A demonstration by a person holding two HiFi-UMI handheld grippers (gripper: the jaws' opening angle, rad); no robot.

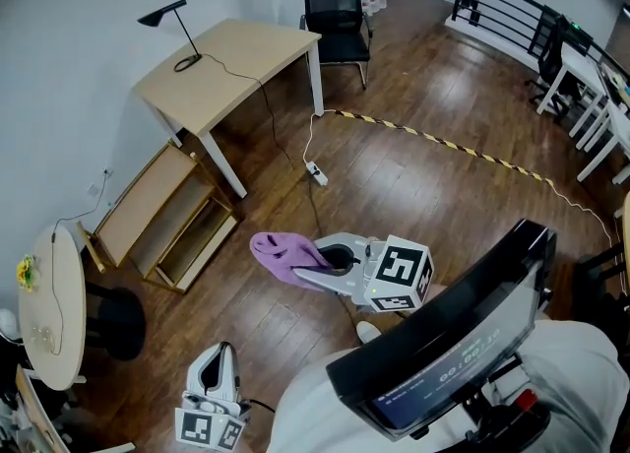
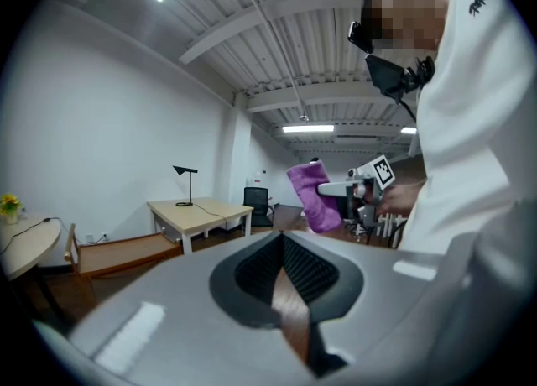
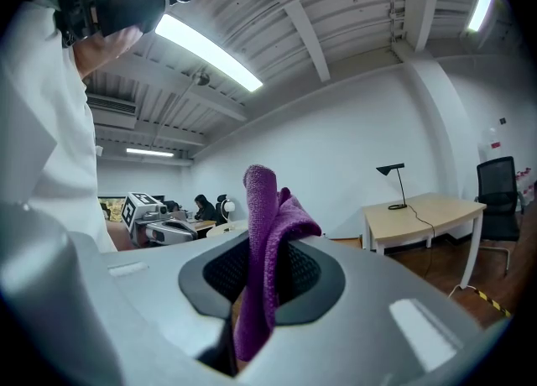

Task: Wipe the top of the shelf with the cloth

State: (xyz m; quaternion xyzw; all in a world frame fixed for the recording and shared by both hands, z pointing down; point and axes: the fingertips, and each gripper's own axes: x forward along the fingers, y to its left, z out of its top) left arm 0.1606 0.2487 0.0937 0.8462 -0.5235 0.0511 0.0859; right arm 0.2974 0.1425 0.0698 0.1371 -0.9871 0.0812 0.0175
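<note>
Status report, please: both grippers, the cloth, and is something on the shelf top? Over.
Right gripper shut on purple cloth, held in the air. Left gripper shut, empty. Shelf by the wall not yet reached; its top looks bare.

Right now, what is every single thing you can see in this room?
cloth: one, purple, pinched in the right gripper
shelf: one, light wood, low, at the left
desk: one, light wood, next to the shelf
lamp: one, black, on the desk
chair: one, black, beside the desk
round table: one, pale, far left
flowers: one bunch, yellow, on the round table
power strip: one, white, on the floor
striped tape: one, yellow and black, across the floor
left gripper: one, grey, bottom left, jaws together, empty
right gripper: one, grey, middle, shut on the cloth
</note>
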